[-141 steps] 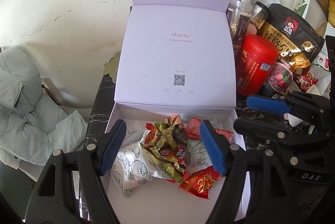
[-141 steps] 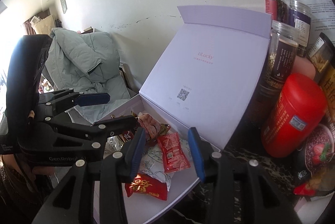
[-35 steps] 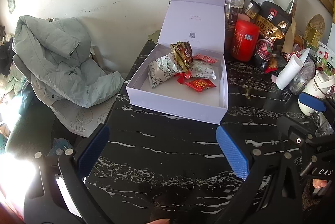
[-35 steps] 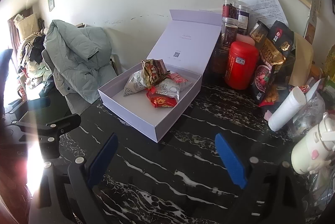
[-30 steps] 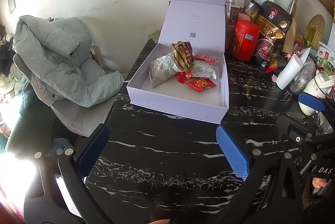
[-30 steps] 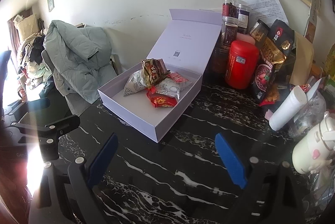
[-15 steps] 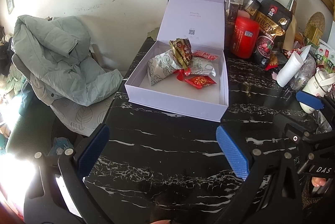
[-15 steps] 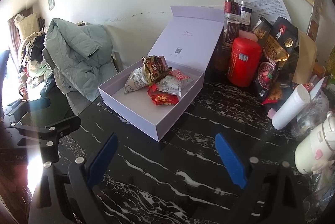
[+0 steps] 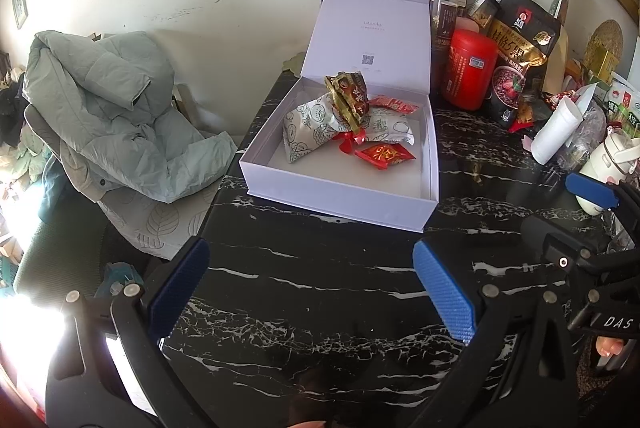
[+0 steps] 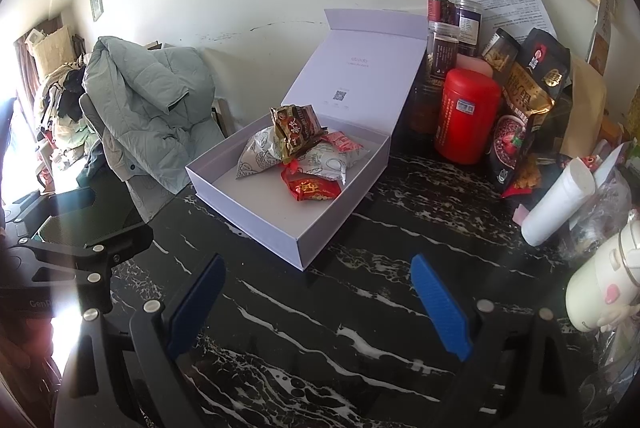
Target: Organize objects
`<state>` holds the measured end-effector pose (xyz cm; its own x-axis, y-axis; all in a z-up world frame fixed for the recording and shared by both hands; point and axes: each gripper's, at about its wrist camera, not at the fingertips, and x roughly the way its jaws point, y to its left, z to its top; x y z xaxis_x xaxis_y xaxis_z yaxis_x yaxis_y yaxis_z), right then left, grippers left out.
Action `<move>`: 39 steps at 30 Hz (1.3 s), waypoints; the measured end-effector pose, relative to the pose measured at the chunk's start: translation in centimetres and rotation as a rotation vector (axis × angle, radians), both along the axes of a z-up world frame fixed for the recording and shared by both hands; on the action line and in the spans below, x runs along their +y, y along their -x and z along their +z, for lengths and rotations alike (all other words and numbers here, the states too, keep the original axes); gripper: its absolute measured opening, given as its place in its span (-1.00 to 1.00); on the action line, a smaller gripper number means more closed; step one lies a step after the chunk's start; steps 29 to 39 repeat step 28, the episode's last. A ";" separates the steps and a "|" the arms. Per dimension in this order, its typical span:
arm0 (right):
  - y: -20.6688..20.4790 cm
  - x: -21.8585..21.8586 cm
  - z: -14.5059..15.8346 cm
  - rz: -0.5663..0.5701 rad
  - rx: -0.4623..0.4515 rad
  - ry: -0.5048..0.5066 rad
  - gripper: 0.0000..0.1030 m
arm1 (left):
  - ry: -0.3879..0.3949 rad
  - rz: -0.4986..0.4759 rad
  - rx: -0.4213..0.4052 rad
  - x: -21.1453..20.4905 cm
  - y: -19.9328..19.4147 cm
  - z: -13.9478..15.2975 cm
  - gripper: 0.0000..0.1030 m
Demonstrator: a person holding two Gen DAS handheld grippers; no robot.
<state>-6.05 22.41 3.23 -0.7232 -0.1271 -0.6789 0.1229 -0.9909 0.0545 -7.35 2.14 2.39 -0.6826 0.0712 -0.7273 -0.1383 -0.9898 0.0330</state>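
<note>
Daylight floods in at the lower left, blowing out to white glare; fisheye bends edges, corners go black.

A lived-in home: jacket (image 9: 116, 116) over a chair, snack-cluttered marble table (image 9: 320, 288).

We see the right gripper (image 10: 316, 302) spread wide, empty, above the black marble table (image 10: 320, 328). The open white cardboard box (image 10: 256, 206) holds snack packets (image 10: 296, 148).
</note>
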 end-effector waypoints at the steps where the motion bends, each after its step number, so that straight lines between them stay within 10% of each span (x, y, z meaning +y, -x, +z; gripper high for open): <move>1: 0.0 0.0 0.0 0.000 0.000 0.000 0.84 | 0.000 0.000 -0.001 0.0 0.0 0.0 0.98; 39: 0.0 0.0 -0.7 -0.016 -0.011 0.009 0.84 | 0.005 0.007 -0.001 -0.5 -0.4 -0.3 0.98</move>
